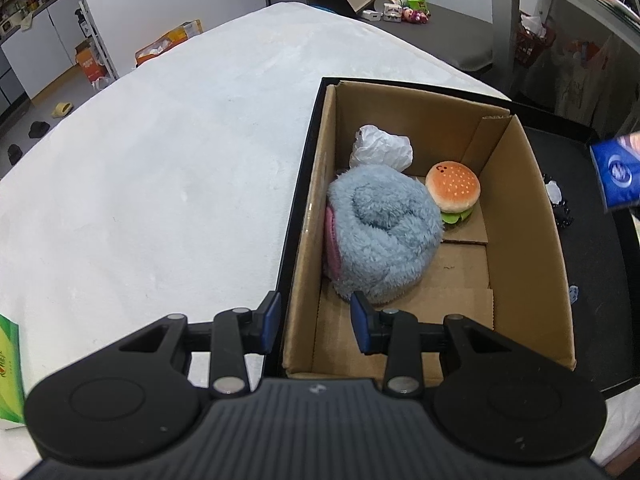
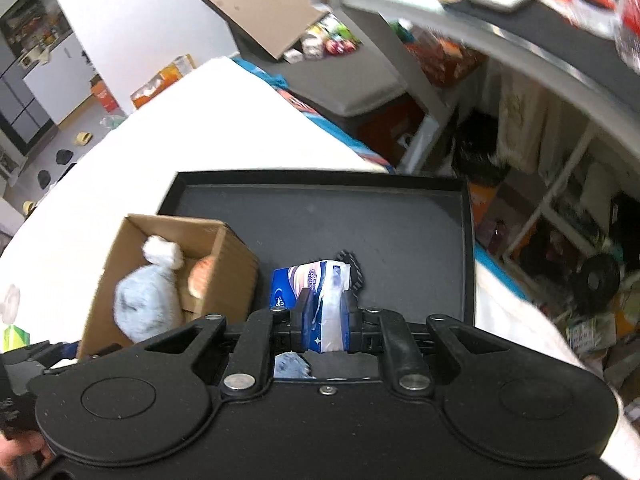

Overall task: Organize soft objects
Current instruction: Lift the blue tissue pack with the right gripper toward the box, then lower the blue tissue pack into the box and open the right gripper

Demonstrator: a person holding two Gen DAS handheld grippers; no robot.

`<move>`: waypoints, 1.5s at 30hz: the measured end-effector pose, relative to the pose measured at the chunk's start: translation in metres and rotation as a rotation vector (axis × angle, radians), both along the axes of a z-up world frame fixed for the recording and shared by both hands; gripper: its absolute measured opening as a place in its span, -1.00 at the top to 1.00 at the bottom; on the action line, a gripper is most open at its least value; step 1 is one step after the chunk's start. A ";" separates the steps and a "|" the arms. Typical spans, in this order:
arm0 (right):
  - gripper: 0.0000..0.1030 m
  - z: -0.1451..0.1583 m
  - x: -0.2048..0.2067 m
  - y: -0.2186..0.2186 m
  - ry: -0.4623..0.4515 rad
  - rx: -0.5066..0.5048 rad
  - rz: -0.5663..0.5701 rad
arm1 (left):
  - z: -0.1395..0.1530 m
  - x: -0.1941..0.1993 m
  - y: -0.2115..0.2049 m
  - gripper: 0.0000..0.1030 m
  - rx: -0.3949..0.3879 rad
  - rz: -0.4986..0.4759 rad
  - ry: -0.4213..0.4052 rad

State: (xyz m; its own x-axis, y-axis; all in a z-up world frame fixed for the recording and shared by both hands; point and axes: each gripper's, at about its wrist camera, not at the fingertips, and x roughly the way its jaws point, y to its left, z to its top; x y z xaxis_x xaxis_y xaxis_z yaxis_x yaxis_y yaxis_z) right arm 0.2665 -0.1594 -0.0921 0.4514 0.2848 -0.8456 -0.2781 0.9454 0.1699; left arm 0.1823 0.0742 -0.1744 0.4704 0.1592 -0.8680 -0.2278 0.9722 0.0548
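My right tongs [image 2: 325, 322] tilt steeply down over the black tray [image 2: 400, 224], pinching a blue tissue pack [image 2: 316, 300]; its print is too blurred to read. My left tongs [image 1: 316, 320] angle down with nothing in them, half spread astride the cardboard box [image 1: 532, 240] wall. Inside the box lie a blue plush [image 1: 384, 236], a burger toy [image 1: 454, 192] and a white bag [image 1: 380, 148].
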 end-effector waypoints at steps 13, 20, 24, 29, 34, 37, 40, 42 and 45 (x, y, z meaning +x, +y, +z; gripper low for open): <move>0.73 0.040 -0.005 0.055 -0.065 -0.027 0.086 | 0.005 -0.010 0.012 0.30 -0.060 0.015 -0.059; 0.73 0.037 -0.010 0.081 -0.057 -0.049 0.110 | 0.004 -0.012 0.015 0.34 -0.081 0.016 -0.078; 0.73 0.033 -0.015 0.096 -0.048 -0.063 0.122 | 0.003 -0.013 0.018 0.44 -0.097 0.015 -0.084; 0.73 0.023 -0.018 0.113 -0.028 -0.091 0.136 | -0.001 -0.012 0.021 0.64 -0.116 0.010 -0.072; 0.73 0.011 -0.021 0.125 -0.007 -0.129 0.143 | -0.004 -0.012 0.021 0.70 -0.114 0.011 -0.074; 0.73 0.005 -0.023 0.132 0.002 -0.147 0.142 | -0.004 -0.013 0.023 0.71 -0.120 0.011 -0.077; 0.73 -0.002 -0.025 0.140 0.011 -0.157 0.145 | -0.004 -0.014 0.025 0.71 -0.133 0.012 -0.083; 0.72 -0.007 -0.027 0.148 0.017 -0.165 0.152 | -0.004 -0.015 0.026 0.71 -0.136 0.011 -0.084; 0.60 -0.017 -0.025 0.157 0.041 -0.175 0.156 | -0.005 -0.015 0.027 0.71 -0.141 0.010 -0.088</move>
State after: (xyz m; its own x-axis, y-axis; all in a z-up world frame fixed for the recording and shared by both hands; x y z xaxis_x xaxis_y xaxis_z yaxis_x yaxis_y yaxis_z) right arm 0.2412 -0.0024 -0.1086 0.3774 0.1958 -0.9051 -0.4198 0.9074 0.0212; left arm 0.1669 0.1008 -0.1790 0.5445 0.0437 -0.8376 -0.2353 0.9665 -0.1026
